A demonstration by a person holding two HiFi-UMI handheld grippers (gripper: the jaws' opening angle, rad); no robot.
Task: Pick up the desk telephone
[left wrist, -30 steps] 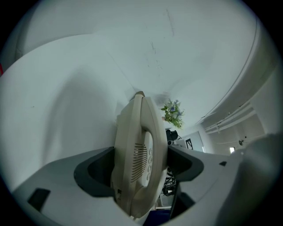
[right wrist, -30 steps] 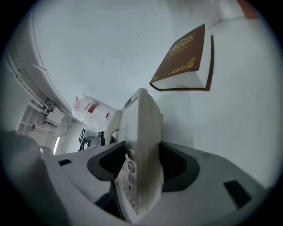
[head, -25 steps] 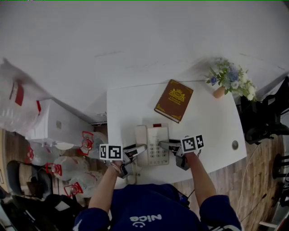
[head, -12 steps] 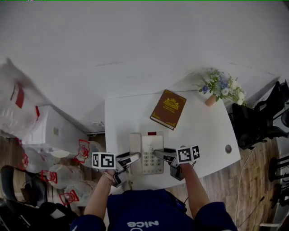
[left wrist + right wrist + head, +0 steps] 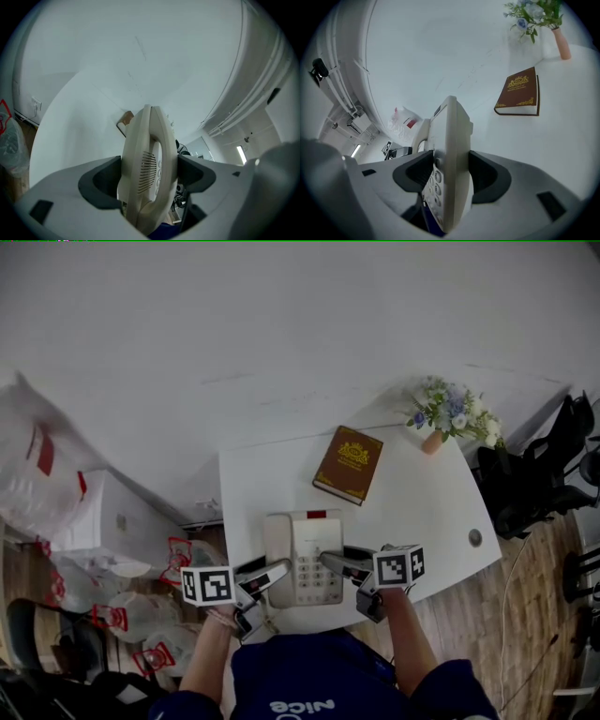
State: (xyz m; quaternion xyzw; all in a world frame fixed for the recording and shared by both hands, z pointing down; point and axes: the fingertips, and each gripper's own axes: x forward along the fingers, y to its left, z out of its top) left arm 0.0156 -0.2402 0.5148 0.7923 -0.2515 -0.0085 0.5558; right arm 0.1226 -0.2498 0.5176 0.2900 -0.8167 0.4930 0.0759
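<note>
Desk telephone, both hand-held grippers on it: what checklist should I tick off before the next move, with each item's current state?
1. Left hand-held gripper clamped on the telephone's left side: ok, the jaws press on it.
2. Right hand-held gripper clamped on the right side: ok, the keypad edge sits between its jaws.
3. Handset seated along the telephone's left side: ok.
4. Book out of the way: ok, it lies apart, beyond the telephone.
5. Flower vase out of the way: ok, at the table's far corner.
6. Telephone's underside clear of the table: cannot tell.
</note>
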